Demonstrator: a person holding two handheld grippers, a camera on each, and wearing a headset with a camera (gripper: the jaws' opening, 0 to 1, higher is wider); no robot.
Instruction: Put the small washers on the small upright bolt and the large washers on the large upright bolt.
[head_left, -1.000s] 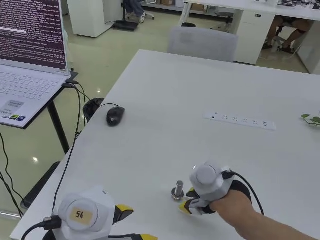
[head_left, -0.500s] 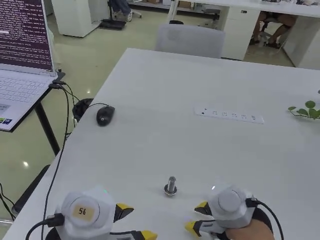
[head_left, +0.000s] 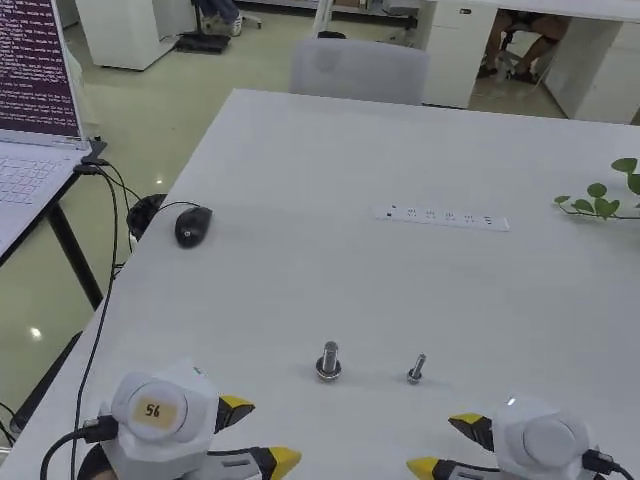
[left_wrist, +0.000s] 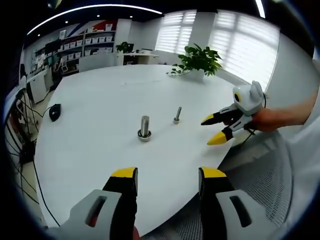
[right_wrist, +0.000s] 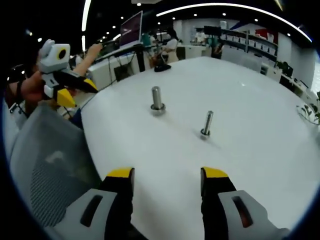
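Note:
Two bolts stand upright on the white table (head_left: 330, 280): a large bolt (head_left: 328, 362) with a wider ring at its foot, and to its right a small bolt (head_left: 417, 370). At the near edge my left gripper (head_left: 260, 432) is open and holds nothing. My right gripper (head_left: 443, 446) is open too, just in front of the small bolt. In the left gripper view my own left gripper (left_wrist: 168, 175) points at the large bolt (left_wrist: 144, 128) and small bolt (left_wrist: 177, 115), with the right gripper (left_wrist: 210, 131) off to the side. In the right gripper view the right gripper (right_wrist: 167, 174) faces the small bolt (right_wrist: 206, 124) and large bolt (right_wrist: 157, 101).
A black mouse (head_left: 193, 225) with its cable lies at the table's left edge. A white power strip (head_left: 441, 217) lies farther back. A laptop (head_left: 25, 110) stands on a side stand at the left, a grey chair (head_left: 360, 70) behind the table, a plant sprig (head_left: 600, 197) at the right.
My right gripper has drawn back from beside the large bolt to the near edge. The small bolt has come into sight to the right of the large one. The head camera has shifted.

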